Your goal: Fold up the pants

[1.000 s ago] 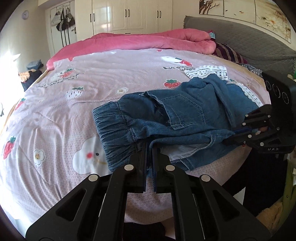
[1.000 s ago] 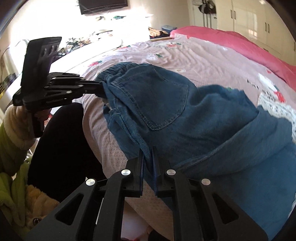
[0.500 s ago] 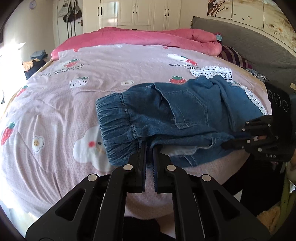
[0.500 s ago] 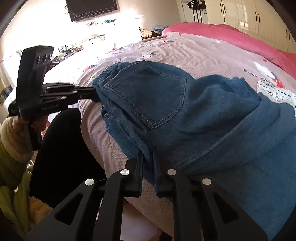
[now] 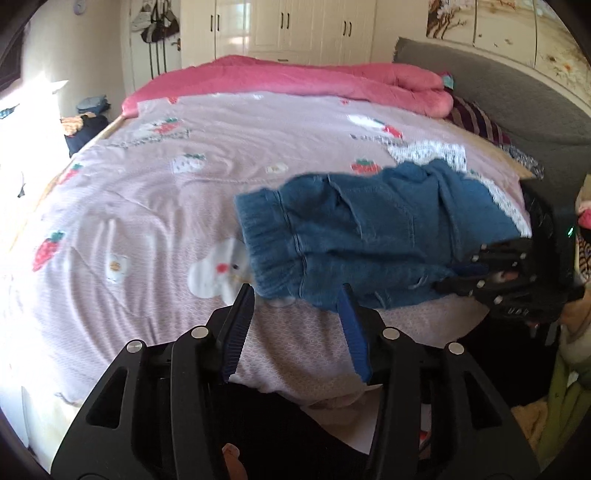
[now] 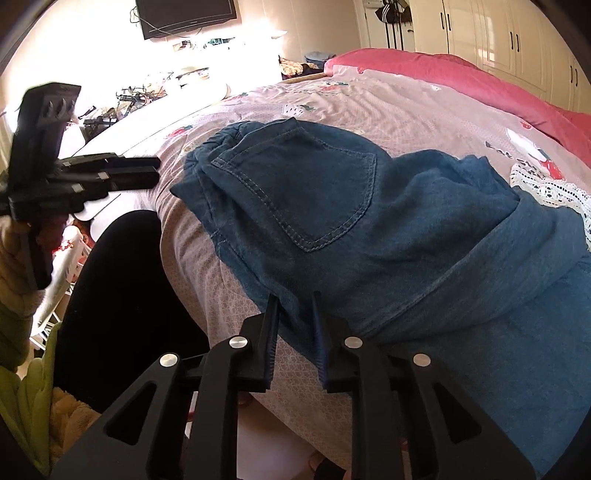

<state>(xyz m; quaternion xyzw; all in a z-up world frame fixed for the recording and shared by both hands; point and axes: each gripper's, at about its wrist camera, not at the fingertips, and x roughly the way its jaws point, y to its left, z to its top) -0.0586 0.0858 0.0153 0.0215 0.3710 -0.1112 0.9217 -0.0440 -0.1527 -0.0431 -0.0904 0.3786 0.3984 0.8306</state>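
Blue denim pants [image 5: 369, 236] lie folded near the front edge of the pink bed cover [image 5: 147, 229], elastic waistband [image 5: 273, 251] to the left. My left gripper [image 5: 295, 295] is just short of the waistband, its jaws opening, nothing between them. In the right wrist view the pants [image 6: 369, 229] fill the middle, back pocket [image 6: 306, 192] up. My right gripper [image 6: 294, 301] sits at their near edge, jaws opening, with the denim edge lying loose between the pads. The left gripper [image 6: 153, 171] shows there too, clear of the cloth; the right gripper [image 5: 461, 277] appears at the pants' right end.
A pink quilt [image 5: 295, 77] is bunched along the far side of the bed, with a grey headboard [image 5: 498, 96] at the right. White wardrobes [image 5: 295, 26] stand behind. A person's dark trouser leg [image 6: 118, 288] stands against the bed's front edge.
Both grippers were shut on the pants' near edge and have let go. The left one opened wide and drew back and up from the waistband; the right one parted slightly in place.
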